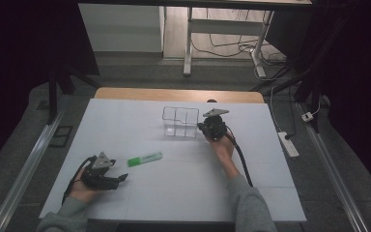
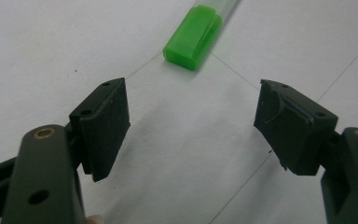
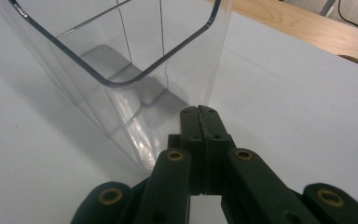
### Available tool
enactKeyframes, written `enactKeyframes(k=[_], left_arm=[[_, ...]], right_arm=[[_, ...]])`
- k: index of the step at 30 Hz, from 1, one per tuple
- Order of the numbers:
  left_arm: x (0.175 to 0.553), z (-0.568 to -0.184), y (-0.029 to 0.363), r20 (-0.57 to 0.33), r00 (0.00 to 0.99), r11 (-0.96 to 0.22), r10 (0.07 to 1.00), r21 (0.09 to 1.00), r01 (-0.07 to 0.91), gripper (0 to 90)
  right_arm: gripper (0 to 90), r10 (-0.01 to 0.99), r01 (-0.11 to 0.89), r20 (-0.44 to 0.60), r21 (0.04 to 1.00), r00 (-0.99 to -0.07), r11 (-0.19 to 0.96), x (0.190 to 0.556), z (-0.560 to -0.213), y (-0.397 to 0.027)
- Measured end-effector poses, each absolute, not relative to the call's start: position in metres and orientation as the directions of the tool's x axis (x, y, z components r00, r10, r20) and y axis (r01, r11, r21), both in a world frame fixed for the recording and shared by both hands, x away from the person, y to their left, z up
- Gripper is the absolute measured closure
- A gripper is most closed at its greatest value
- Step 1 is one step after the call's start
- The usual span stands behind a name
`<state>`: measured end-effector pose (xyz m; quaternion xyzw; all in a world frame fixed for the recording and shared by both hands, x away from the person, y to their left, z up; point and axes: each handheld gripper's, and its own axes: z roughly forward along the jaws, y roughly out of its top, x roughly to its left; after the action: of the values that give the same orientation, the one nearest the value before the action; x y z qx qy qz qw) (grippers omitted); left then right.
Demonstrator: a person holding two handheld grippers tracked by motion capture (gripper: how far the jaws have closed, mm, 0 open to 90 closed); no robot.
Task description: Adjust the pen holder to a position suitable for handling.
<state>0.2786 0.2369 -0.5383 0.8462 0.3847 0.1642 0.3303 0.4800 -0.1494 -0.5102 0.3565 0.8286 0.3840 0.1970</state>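
The left gripper point(image 2: 191, 126) has its jaws spread wide with bare table between them, and the green highlighter point(image 2: 193, 37) lies just beyond, at about twelve o'clock from the jaws in the left gripper view. The right gripper point(image 3: 199, 116) has its jaws pressed together, their tips at the near wall of the clear organizer point(image 3: 121, 70); whether they pinch that wall I cannot tell. In the high view the highlighter point(image 1: 145, 158) lies flat on the white table point(image 1: 125, 203) at about seven o'clock from the organizer point(image 1: 180, 122), well apart. Judged so, little is done: the highlighter is not yet grasped, and lifting and dropping it into a compartment remain.
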Motion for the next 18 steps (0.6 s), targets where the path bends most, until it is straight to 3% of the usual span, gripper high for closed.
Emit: enactKeyframes(k=[18], left_arm=[[0.278, -0.538, 0.237, 0.024, 0.652, -0.485, 0.758, 0.690, 0.538, 26.0]], right_arm=[[90.0, 0.741, 0.439, -0.063, 0.771, -0.669, 0.461, 0.468, -0.503, -0.165]])
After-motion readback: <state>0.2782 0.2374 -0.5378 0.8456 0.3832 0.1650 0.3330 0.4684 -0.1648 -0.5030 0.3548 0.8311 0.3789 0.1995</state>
